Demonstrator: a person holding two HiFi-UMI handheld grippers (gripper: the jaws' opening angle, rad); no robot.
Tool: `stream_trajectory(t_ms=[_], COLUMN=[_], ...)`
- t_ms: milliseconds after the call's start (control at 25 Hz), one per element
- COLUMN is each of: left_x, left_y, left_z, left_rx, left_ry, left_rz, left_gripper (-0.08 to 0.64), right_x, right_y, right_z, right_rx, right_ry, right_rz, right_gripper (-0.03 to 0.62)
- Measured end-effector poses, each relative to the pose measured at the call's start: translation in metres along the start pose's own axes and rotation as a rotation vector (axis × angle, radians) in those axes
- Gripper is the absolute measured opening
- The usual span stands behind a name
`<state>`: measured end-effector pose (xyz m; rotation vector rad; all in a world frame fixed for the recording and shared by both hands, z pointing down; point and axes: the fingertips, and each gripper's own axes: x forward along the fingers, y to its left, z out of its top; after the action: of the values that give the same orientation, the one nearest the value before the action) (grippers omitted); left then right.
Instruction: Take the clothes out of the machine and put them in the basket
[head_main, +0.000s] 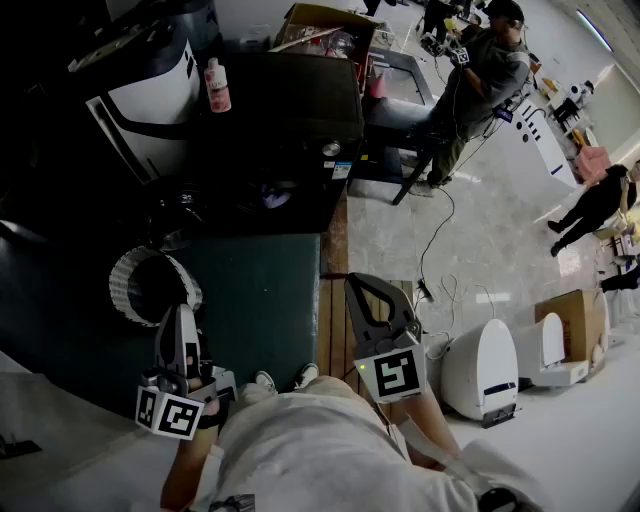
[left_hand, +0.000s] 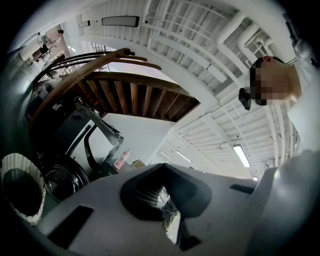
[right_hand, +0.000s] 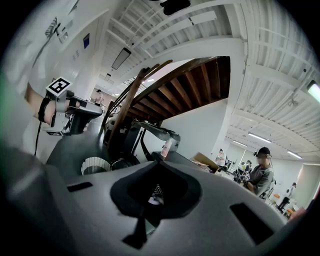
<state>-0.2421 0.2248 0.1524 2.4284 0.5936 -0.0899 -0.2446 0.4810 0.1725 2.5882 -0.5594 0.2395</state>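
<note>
- the left gripper (left_hand: 165, 192) fills the near edge, its grey jaws closed together with nothing between them.
- a white woven basket (left_hand: 20, 192) sits at the far left, dark inside.
- just right of it is the machine (left_hand: 62, 182), with its round dark door.
- a pink bottle (left_hand: 121, 159) stands farther back.
- a wooden stair (left_hand: 135, 95) runs overhead.
- a person (left_hand: 300, 115) is at the right.
</note>
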Motion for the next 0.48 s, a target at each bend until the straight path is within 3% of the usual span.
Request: stream_trajectory(t_ms=[480], left_x=[0.0108], left_y=[-0.0087], left_z=[-0.0083], left_rx=[0.002], left_ry=[0.005], left_rz=[-0.003], left_gripper=[0.014], right_x=[-0.0025], right_y=[0.0010], right_z=[-0.0084], right_rx=[0.023], right_ry=[-0.007], right_rz=[0.036], right_gripper=[0.011])
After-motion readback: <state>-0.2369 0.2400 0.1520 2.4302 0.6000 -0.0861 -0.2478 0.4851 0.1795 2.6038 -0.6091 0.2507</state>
